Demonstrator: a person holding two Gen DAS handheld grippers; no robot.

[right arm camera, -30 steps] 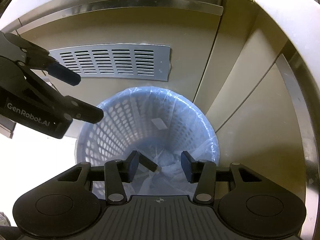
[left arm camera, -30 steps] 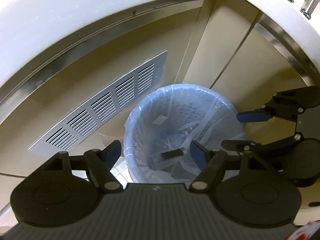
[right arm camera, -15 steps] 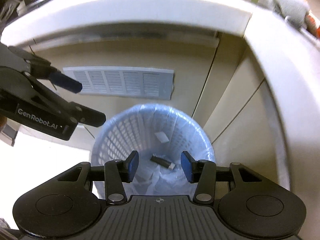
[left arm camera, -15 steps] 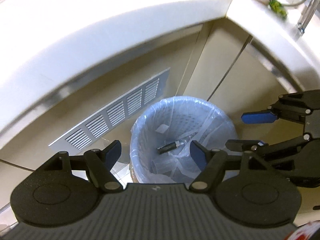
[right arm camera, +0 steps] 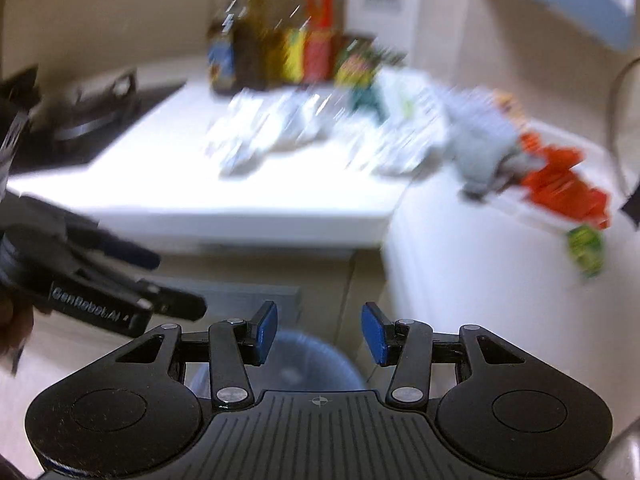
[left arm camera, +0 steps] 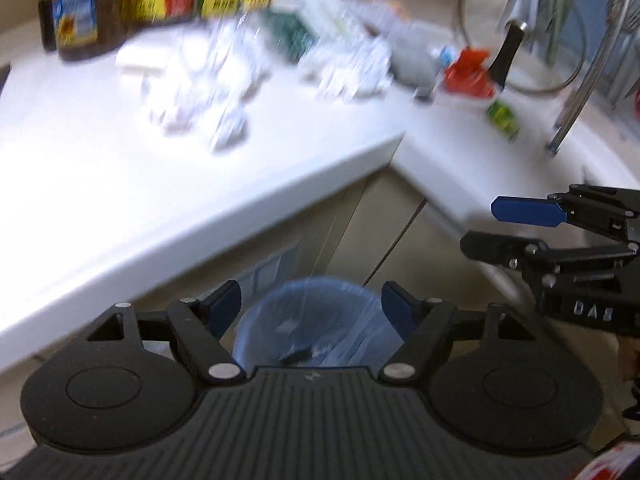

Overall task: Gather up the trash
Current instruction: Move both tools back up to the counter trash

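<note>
While I am watching through the left wrist view, the left gripper (left arm camera: 311,307) is showing its jaws standing wide with nothing between them; they have just been opening a little further. Below them the blue-lined bin (left arm camera: 320,292) is sitting on the floor against the cabinet, a dark stick-shaped item (left arm camera: 295,354) lying inside, which only this view is giving me. The right gripper (left arm camera: 478,226) is hanging at the right edge, over the counter corner. Crumpled white trash (left arm camera: 208,80) is lying blurred on the white counter (left arm camera: 100,152).

Through the right wrist view, I am seeing the right gripper's fingers (right arm camera: 266,330) standing moderately apart, empty, above the bin's rim. Only this view is showing a dark stovetop (right arm camera: 80,128) at left.
</note>
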